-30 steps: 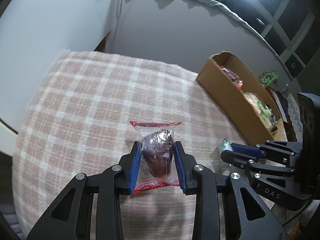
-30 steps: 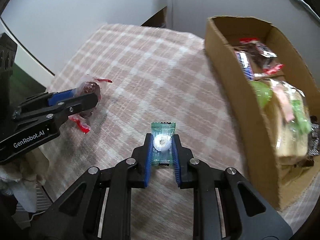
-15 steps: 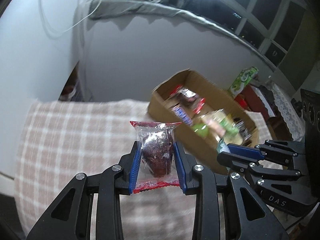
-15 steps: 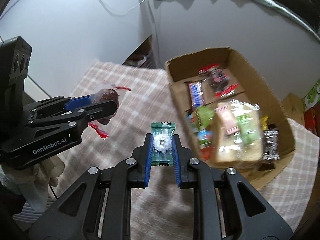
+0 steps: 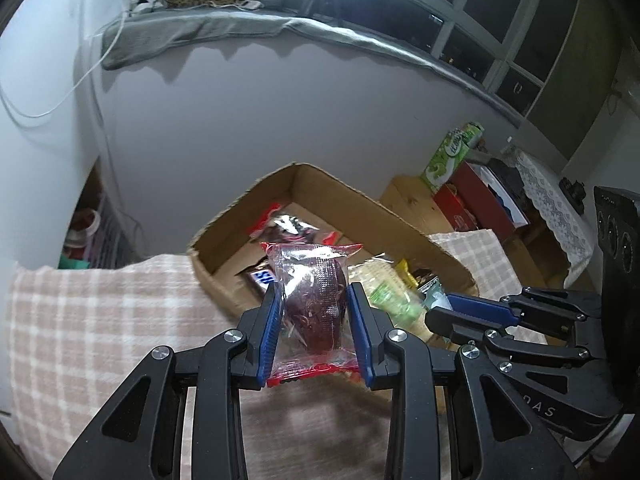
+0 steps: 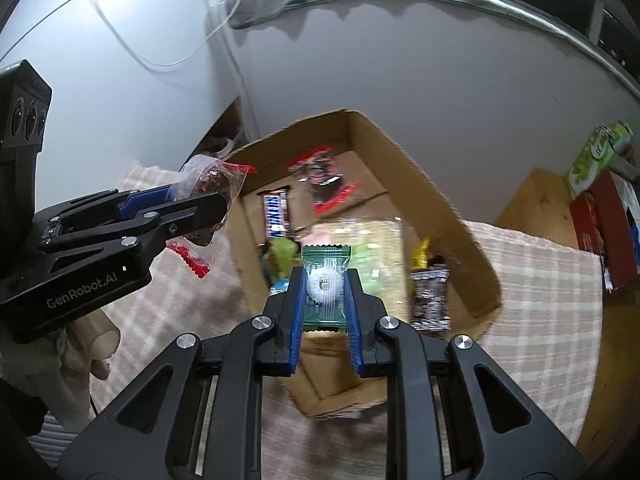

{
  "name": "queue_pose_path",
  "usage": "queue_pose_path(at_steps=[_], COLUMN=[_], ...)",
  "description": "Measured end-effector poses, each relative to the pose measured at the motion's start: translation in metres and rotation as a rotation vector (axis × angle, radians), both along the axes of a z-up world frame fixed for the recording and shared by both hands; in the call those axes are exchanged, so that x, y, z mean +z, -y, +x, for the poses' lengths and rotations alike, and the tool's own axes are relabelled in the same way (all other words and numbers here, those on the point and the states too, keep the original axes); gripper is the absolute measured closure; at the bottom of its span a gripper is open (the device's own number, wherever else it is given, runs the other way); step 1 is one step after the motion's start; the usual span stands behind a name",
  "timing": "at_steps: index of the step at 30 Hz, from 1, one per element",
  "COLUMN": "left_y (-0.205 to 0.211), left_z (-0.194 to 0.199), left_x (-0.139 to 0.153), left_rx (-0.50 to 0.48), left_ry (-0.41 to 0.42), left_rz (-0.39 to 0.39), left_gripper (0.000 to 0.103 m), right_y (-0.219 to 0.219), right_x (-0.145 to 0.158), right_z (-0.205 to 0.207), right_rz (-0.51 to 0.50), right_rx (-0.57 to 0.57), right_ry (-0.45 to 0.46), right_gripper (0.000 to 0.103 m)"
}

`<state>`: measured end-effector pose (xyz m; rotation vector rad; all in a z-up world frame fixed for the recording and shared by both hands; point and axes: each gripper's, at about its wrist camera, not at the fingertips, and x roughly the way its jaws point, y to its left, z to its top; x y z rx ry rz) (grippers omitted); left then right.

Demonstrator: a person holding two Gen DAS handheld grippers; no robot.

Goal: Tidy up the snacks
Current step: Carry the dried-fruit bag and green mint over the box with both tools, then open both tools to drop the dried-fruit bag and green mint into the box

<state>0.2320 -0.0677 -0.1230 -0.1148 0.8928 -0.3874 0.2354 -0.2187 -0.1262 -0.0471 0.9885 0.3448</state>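
Fingers of the left gripper (image 5: pixel 316 332) clamped a red-edged dark snack packet (image 5: pixel 314 304); the right gripper (image 6: pixel 324 304) pinched a green candy wrapper (image 6: pixel 325 286), cardboard box (image 6: pixel 436 196) beyond both fingertips.

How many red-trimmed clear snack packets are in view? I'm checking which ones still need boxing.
2. One red-trimmed clear snack packet sits clamped in the left gripper, outside the brown cardboard box; another lies at the box's far end. More may be buried.
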Motion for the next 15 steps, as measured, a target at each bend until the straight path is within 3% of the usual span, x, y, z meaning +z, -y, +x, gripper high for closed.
queue_pose_path(at_steps=[6,8,10,15], left_y=[0.014,0.016,0.015,0.012], left_z=[0.004,0.003,0.003,-0.001], left_x=[0.002,0.006,0.008,0.014], left_rx=[-0.019,-0.015,-0.014,-0.005], left_ry=[-0.008,0.0,0.004,0.013], left_rz=[0.015,0.017,0.017,0.022], left_gripper=[0.067,0.064,0.062,0.062], right_y=[0.013,0.015,0.016,0.019], right_x=[-0.002,-0.001,0.001,0.005], right_z=[0.004,0.002,0.0,-0.006], right_rz=[0.018,0.009,0.013,0.02], right_rx=[-0.025,-0.027,-0.032,-0.037], right_ry=[-0.012,-0.003,0.004,0.013], right_gripper=[0.078,0.065,0.06,0.06])
